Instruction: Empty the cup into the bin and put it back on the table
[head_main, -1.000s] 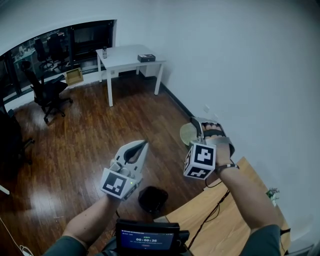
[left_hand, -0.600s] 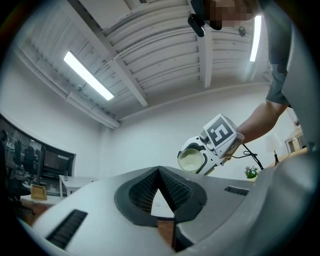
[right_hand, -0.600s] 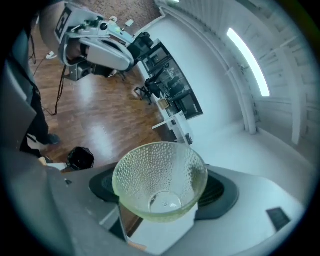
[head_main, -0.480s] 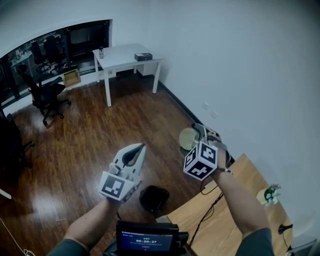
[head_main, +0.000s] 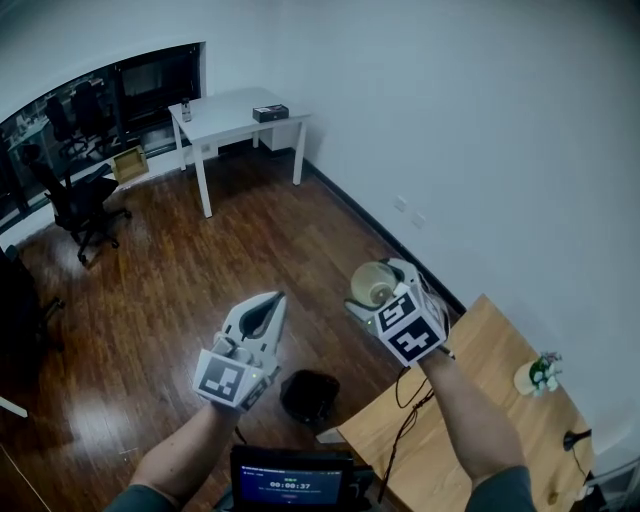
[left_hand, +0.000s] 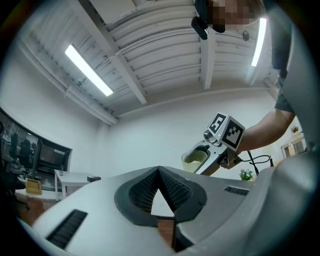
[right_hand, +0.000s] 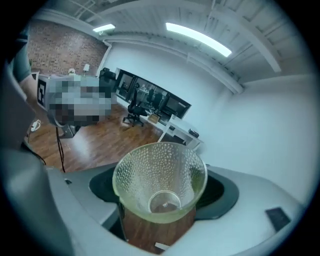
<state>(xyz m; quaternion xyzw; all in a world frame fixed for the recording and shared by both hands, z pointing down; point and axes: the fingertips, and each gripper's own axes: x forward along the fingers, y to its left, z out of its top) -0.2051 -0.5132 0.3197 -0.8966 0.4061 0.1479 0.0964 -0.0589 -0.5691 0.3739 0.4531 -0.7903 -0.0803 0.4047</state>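
Note:
My right gripper (head_main: 388, 294) is shut on a clear, dimpled, green-tinted cup (head_main: 372, 284), held in the air above the floor near the wooden table's (head_main: 470, 420) left end. In the right gripper view the cup (right_hand: 160, 180) sits between the jaws with its mouth toward the camera, and nothing shows inside it. A black bin (head_main: 308, 396) stands on the floor below and between my hands. My left gripper (head_main: 270, 300) hangs to the left of the cup, its pads (left_hand: 172, 187) meeting at the tip with nothing between them. The left gripper view shows the cup (left_hand: 195, 158) in the right gripper (left_hand: 206, 152).
A small potted plant (head_main: 540, 372) and a black cable (head_main: 408, 415) are on the wooden table. A white desk (head_main: 235, 112) and an office chair (head_main: 78, 195) stand far back on the wood floor. A screen (head_main: 290, 480) sits at the bottom edge. The white wall runs along the right.
My right gripper has rolled with the cup and come down a little toward the table; the cup's mouth now faces up. The left gripper has hardly moved.

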